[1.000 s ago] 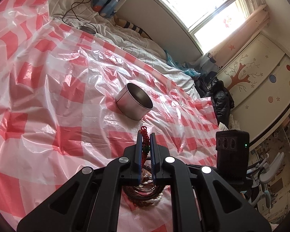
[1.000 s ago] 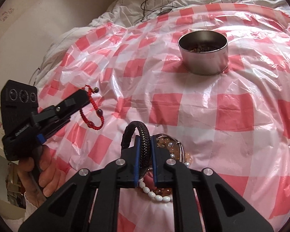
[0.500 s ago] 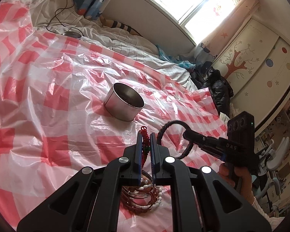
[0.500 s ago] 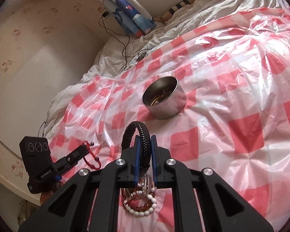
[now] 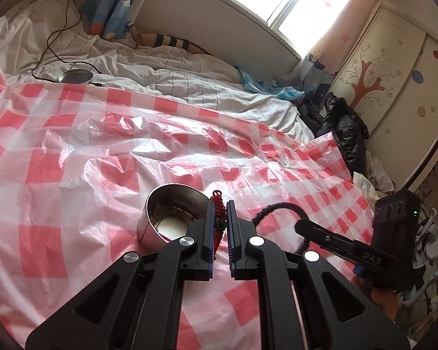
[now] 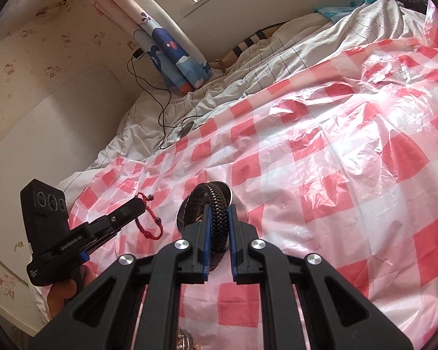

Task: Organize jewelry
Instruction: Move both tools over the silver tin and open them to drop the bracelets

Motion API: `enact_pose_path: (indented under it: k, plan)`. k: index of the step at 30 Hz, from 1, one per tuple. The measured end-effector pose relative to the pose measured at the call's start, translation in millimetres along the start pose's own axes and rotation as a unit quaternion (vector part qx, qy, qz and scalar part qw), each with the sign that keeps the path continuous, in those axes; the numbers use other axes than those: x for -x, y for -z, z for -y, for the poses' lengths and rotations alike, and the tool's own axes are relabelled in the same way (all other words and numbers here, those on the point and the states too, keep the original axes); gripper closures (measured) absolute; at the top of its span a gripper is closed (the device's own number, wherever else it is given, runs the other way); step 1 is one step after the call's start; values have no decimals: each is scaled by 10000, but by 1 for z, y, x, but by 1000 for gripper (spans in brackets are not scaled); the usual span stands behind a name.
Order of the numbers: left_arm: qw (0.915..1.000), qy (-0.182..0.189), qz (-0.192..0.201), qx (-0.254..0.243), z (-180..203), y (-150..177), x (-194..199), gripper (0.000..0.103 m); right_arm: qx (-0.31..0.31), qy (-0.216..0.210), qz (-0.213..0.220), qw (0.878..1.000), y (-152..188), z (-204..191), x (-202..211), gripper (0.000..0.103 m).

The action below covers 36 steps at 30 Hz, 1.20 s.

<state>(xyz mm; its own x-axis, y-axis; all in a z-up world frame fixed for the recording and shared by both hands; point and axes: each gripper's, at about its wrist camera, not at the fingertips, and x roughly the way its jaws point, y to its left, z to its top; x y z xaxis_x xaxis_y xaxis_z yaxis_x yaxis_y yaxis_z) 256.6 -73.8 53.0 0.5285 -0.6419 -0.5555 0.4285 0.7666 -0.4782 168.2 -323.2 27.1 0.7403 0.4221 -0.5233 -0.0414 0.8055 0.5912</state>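
A red cord bracelet [image 5: 218, 204] is pinched by the left gripper [image 5: 220, 227]; a black braided bracelet [image 6: 216, 213] is clamped by the right gripper [image 6: 217, 230]; the steel tin [image 5: 160, 221] (chains inside) sits at ten o'clock of the left fingertips, on the checked plastic sheet [image 5: 73, 160].

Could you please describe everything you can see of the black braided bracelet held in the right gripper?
The black braided bracelet is a thick closed loop that looks like woven leather or cord, with a plaited ribbed surface. It stands on edge, pinched between the blue-lined fingers of the right gripper, its upper arc rising above the fingertips. From the left wrist view it hangs off that gripper's tip as a dark hoop. It is held over the round silver metal tin, apparently touching only the fingers.
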Motion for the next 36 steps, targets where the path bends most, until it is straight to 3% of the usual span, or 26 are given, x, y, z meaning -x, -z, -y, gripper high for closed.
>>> enact_pose_path:
  k: [4, 6, 9, 10, 15, 20, 22, 24, 29, 33, 36]
  plan:
    - [9995, -107, -273, 108, -10, -11, -38, 96, -103, 9, 19, 9999, -12, 13, -4, 92]
    - [9971, -63, -716, 258, -19, -10, -62, 96, -176, -20, 31, 9998, -19, 16, -11, 92]
    - [9926, -486, -1087, 228, -26, -8, -77, 91, -213, -65, 20, 9997, -29, 14, -23, 92]
    - [9925, -556, -1065, 242, -29, -8, -73, 88, -194, -80, -1, 9998, -31, 11, -29, 92]
    - [9948, -917, -363, 270, -39, -8, -16, 50, 33, -49, -228, 9997, -33, -7, -60, 92]
    - [9947, -920, -196, 404, -48, 0, 25, 45, 215, -18, -781, 9967, -20, -24, -98, 91]
    - [9947, -913, -206, 426, -47, 7, 36, 44, 390, 245, -741, 9962, -14, -29, -99, 72]
    - [9945, -954, -221, 383, -44, 18, 46, 44, 391, 375, -502, 9973, -14, -29, -84, 65]
    - [9938, -884, -455, 498, -38, 65, 68, 41, 391, 387, -23, 9985, -1, -28, -10, 62]
    - [9915, -681, -800, 773, -34, 112, 82, 40, 545, 321, -298, 9976, 50, -27, 40, 60]
    - [9905, -531, -975, 816, -25, 137, 87, 40, 219, 312, -634, 9973, 89, -12, 62, 60]
